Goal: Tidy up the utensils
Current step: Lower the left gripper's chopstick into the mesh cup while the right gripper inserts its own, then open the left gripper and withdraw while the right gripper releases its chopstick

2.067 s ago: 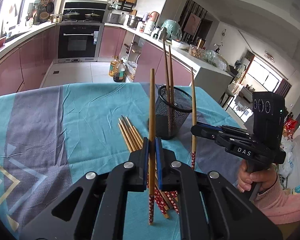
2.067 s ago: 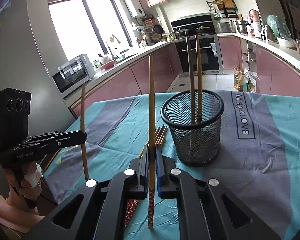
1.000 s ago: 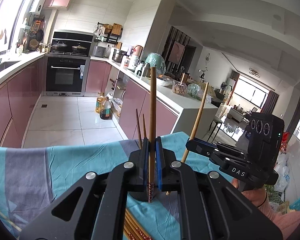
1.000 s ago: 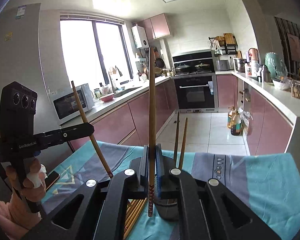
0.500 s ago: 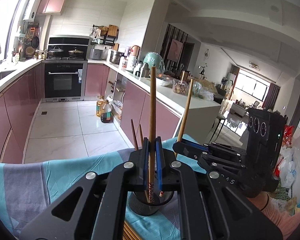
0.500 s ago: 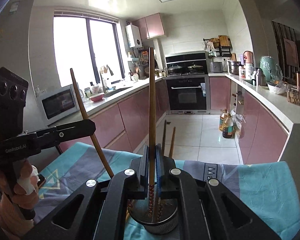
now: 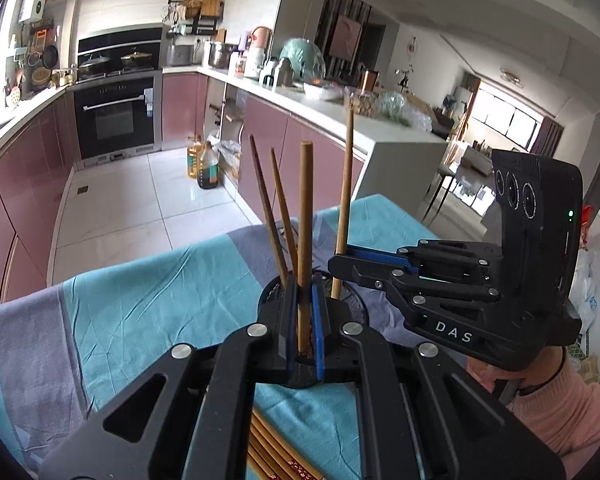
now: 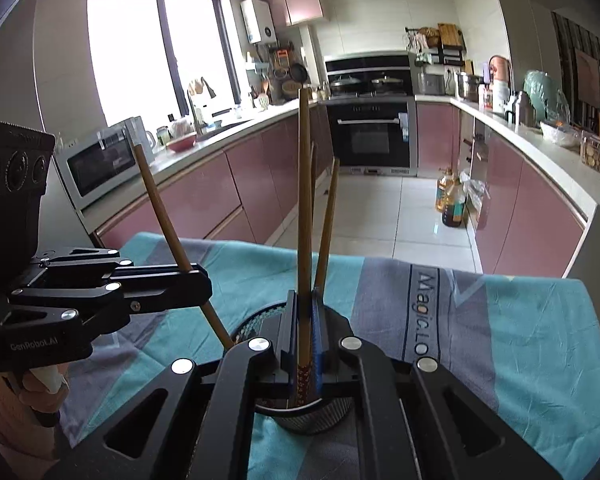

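Note:
A black mesh cup (image 8: 320, 416) stands on the teal cloth, right under both grippers; in the left wrist view its rim (image 7: 350, 304) shows. Two chopsticks (image 7: 278, 220) lean inside it. My left gripper (image 7: 305, 332) is shut on a wooden chopstick (image 7: 305, 216), held upright with its lower end in the cup. My right gripper (image 8: 305, 344) is shut on another chopstick (image 8: 304, 208), its patterned end down in the cup. The right gripper (image 7: 352, 270) with its chopstick (image 7: 345, 200) shows in the left wrist view, the left gripper (image 8: 194, 288) in the right wrist view.
Several more chopsticks (image 7: 274, 450) lie on the cloth below the left gripper. The table's far edge (image 8: 380, 254) drops to a tiled kitchen floor. Pink cabinets and an oven (image 8: 374, 136) stand beyond.
Both grippers have come lower over the cup, and both held chopsticks now reach down into it. The left chopstick sits lower between the jaws than before.

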The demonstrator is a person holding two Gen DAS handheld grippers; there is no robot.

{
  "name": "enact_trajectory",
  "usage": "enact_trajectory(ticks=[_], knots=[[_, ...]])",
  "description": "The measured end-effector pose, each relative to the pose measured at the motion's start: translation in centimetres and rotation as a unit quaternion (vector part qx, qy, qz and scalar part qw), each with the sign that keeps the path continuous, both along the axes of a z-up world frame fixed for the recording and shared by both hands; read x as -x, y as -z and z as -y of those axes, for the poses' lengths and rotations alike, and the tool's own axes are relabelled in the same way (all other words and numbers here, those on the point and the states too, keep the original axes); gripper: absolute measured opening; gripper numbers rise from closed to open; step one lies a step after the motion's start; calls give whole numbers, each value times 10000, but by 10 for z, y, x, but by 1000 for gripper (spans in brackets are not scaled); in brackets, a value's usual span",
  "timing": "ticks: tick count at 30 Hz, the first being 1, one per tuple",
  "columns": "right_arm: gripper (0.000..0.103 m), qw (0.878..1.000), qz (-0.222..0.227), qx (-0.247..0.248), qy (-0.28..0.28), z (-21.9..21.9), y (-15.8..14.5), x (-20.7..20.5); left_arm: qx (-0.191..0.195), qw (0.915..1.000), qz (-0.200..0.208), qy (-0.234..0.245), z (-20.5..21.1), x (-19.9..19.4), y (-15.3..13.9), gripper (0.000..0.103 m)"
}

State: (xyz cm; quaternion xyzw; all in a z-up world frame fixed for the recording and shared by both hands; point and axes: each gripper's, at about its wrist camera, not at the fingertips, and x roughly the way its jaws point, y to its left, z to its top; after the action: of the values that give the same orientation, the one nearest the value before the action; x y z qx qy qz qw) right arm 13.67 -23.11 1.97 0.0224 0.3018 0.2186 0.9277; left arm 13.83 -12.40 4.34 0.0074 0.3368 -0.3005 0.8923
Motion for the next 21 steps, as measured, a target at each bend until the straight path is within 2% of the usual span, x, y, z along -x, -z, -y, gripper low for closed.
enact_trajectory(ticks=[7,18,21], knots=[[6,9996,-282,-5,40,-2,13,-11,4,9998,-157,-78,-3,-17,6,7],[8,9993,-243,-148,233,3,14,-12,45,9995,-150,-273,-7,-21,10,15],[16,9994,-165,-190,220,6,12,-6,51,9992,15,-388,-14,-11,8,18]])
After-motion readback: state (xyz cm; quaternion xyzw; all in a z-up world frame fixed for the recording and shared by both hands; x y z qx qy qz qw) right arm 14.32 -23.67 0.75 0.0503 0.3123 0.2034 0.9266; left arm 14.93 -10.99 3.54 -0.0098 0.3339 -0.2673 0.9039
